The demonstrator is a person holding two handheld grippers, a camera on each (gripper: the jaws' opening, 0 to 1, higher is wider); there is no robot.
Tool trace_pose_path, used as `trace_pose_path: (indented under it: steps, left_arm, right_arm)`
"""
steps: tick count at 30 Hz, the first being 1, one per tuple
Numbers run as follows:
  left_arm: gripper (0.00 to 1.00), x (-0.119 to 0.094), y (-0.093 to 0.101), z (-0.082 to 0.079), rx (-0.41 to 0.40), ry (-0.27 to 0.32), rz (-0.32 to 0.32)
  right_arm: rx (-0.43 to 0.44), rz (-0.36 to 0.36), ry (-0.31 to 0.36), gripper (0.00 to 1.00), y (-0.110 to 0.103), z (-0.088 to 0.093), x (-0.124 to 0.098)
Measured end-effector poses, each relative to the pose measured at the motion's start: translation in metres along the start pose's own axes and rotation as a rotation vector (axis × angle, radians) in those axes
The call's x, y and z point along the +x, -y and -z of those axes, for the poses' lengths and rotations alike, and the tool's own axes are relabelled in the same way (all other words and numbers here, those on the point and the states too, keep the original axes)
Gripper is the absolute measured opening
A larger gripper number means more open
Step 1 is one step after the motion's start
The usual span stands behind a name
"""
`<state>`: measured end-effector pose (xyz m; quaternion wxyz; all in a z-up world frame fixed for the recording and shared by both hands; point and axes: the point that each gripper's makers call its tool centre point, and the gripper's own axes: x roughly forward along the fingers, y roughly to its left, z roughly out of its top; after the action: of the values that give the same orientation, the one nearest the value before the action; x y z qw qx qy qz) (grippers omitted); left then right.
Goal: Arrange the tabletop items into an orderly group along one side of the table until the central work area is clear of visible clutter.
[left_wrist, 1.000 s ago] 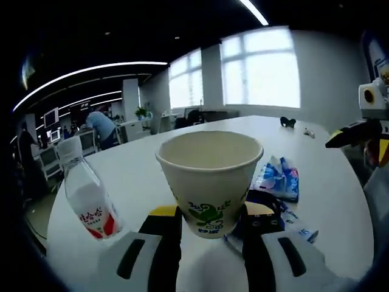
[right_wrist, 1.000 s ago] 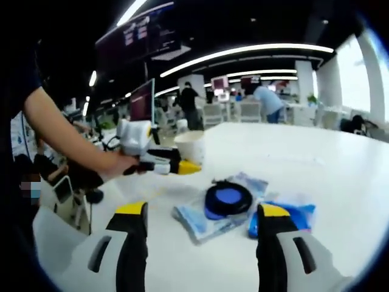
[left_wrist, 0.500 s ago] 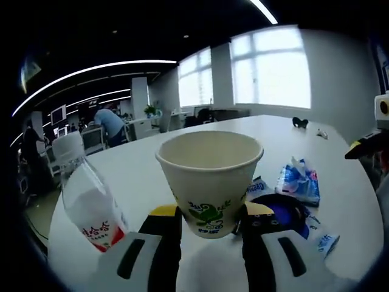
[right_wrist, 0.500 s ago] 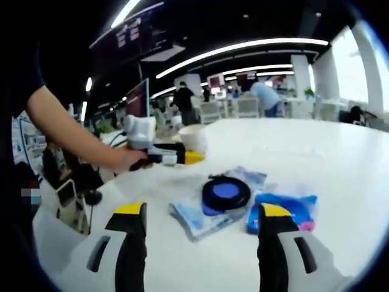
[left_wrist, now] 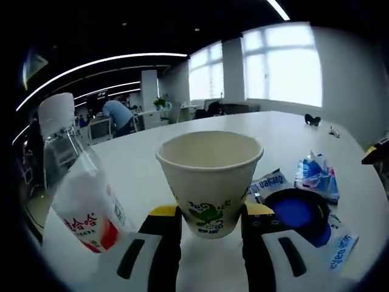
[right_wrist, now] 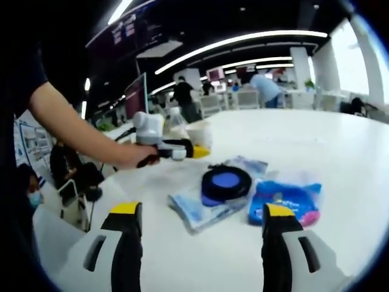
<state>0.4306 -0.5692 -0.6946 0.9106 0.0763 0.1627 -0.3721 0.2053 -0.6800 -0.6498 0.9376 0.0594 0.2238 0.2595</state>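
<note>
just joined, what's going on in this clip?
A person is tidying a white table with two handheld grippers. The left gripper is clamped on a paper cup, held next to a plastic bottle. The right gripper is open and holds nothing, hovering over a round blue-and-black item lying on a wipes packet, with a blue snack bag beside them. Those three are not yet grouped with the bottle.

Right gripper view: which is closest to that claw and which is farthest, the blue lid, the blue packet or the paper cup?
1. Blue packet, just ahead on the right.
2. Blue lid, middle, slightly farther.
3. Paper cup, far back, held by the other claw.
</note>
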Motion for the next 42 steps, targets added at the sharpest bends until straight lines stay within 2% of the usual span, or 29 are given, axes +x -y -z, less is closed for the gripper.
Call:
trace_pose_path:
  steps: [9,18,23,29,32,42]
  left_arm:
    - [0.37,0.01,-0.01,0.018,-0.035,-0.051,-0.041]
    - [0.37,0.014,-0.013,0.033,-0.016,-0.099,-0.063]
    - [0.37,0.016,-0.014,0.033,-0.026,-0.1,-0.069]
    - [0.36,0.022,-0.019,0.038,-0.038,-0.132,-0.096]
    - [0.36,0.024,-0.019,0.036,-0.049,-0.128,-0.113]
    - [0.35,0.022,-0.015,0.033,-0.075,-0.139,-0.131]
  right_arm:
    - [0.018,0.007,-0.012,0.78,0.007,0.003,0.0]
    - [0.021,0.007,-0.001,0.79,0.009,0.001,0.001]
    - [0.034,-0.005,0.026,0.82,0.005,-0.002,-0.001]
    - [0.041,-0.012,0.01,0.83,0.0,0.005,0.0]
    - [0.045,-0.016,0.004,0.83,-0.002,0.008,0.0]
    - [0.037,-0.025,0.001,0.83,-0.004,0.003,0.0]
